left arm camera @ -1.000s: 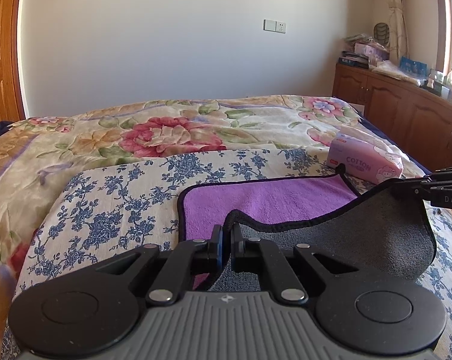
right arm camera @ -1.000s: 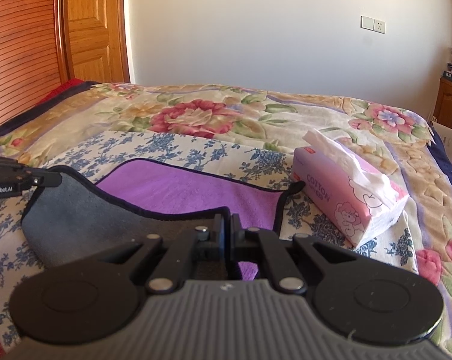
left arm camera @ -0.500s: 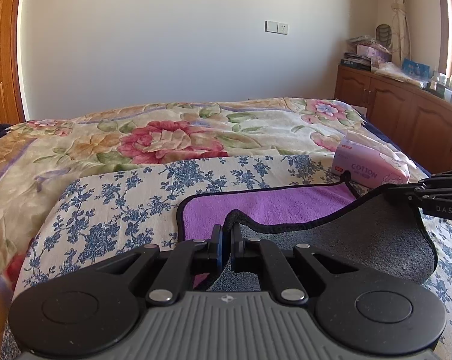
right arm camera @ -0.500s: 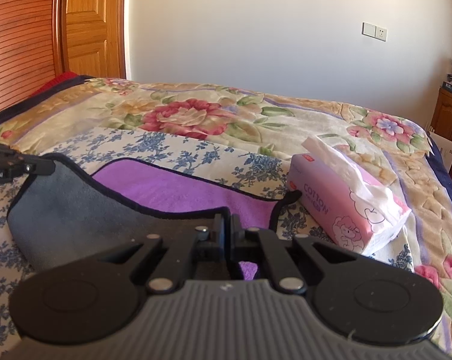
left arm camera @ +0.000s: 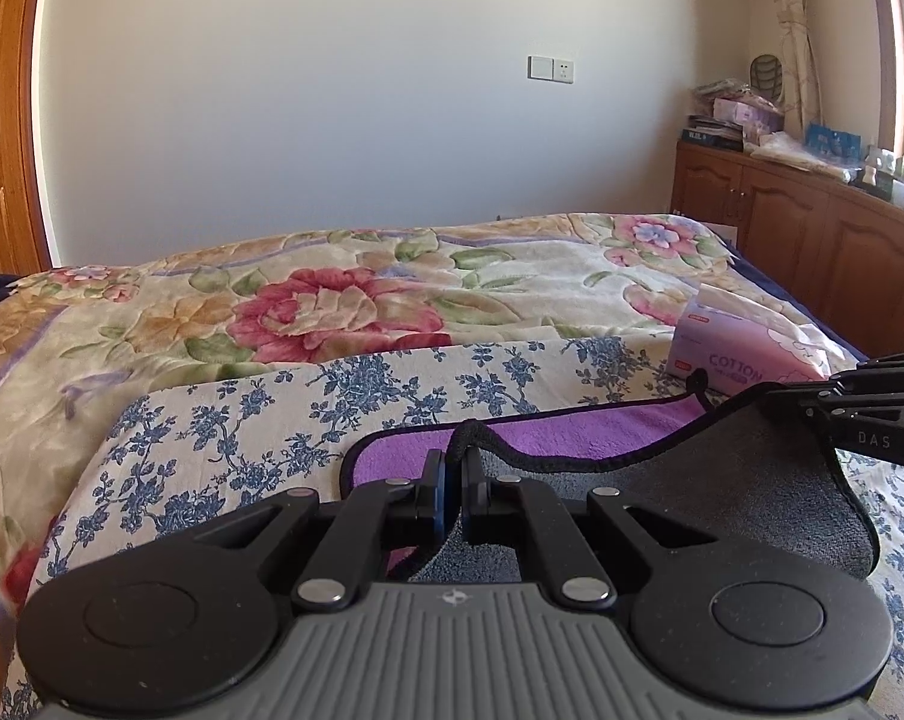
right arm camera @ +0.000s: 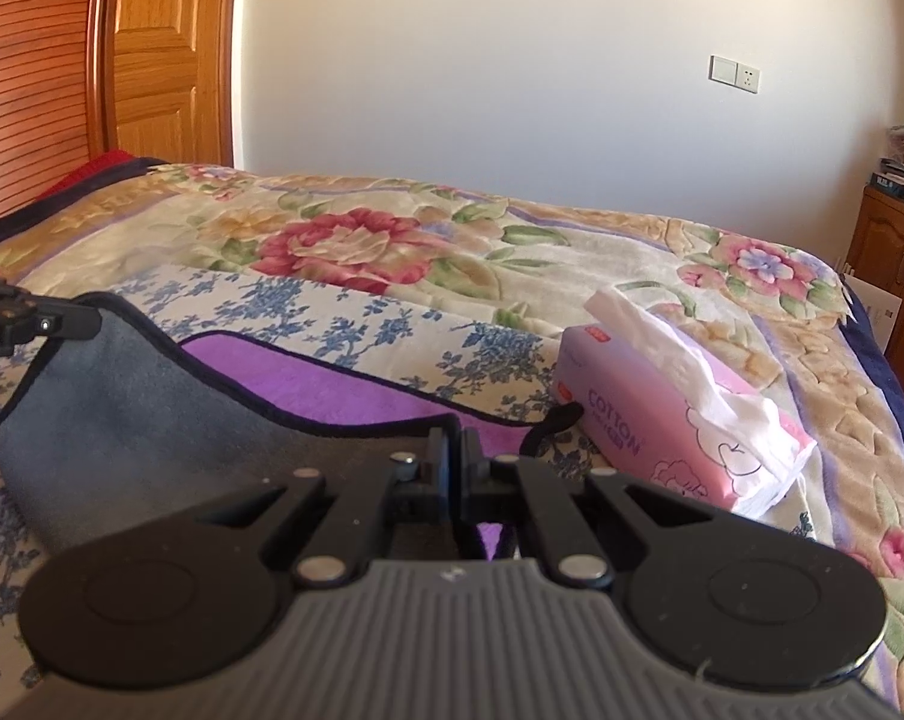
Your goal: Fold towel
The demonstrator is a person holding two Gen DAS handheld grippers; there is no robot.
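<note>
The towel [left arm camera: 578, 429] is purple on one face and grey on the other, with a black hem. It lies on a blue-flowered cloth [left arm camera: 260, 426] on the bed. My left gripper [left arm camera: 452, 468] is shut on its near left corner. My right gripper [right arm camera: 452, 450] is shut on its near right corner. Both corners are lifted and carried over the towel, so the grey underside [right arm camera: 122, 408] faces up and sags between the grippers above the purple face [right arm camera: 332, 387]. The right gripper also shows in the left wrist view [left arm camera: 860, 402], and the left gripper in the right wrist view [right arm camera: 38, 321].
A pink tissue pack [right arm camera: 680, 420] lies just right of the towel's far right corner, also seen in the left wrist view [left arm camera: 746, 348]. A floral quilt [left arm camera: 344, 300] covers the bed. A wooden cabinet [left arm camera: 812, 240] stands at right, a wooden door [right arm camera: 164, 54] at left.
Both grippers have moved forward and a little lower with the towel corners. The grey fold now covers more of the purple face, and the tissue pack looks closer.
</note>
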